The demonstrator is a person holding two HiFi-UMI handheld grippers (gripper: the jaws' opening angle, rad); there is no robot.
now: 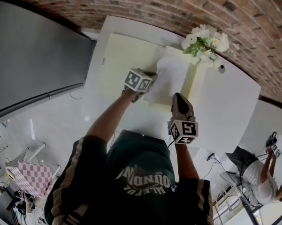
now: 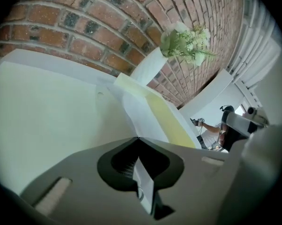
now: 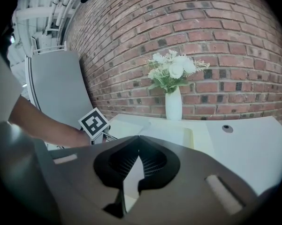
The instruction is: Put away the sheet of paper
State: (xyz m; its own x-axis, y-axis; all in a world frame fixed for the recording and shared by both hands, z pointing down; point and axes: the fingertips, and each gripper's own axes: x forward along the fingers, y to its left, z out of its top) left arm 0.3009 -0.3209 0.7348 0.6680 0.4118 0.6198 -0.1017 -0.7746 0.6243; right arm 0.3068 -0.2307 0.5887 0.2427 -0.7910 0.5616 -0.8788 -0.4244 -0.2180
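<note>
Bright even daylight, soft shadows, heavy fisheye distortion, dark vignetted corners.

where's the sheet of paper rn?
Head view, mid-table: the sheet of paper lies on the open yellow folder, just short of the vase of flowers by the brick wall. Its left edge is pinched in the left hand-held gripper.

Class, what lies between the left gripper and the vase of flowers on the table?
The white sheet of paper, over the open pale yellow folder. The head view shows it; the left gripper is shut on the sheet's edge.
</note>
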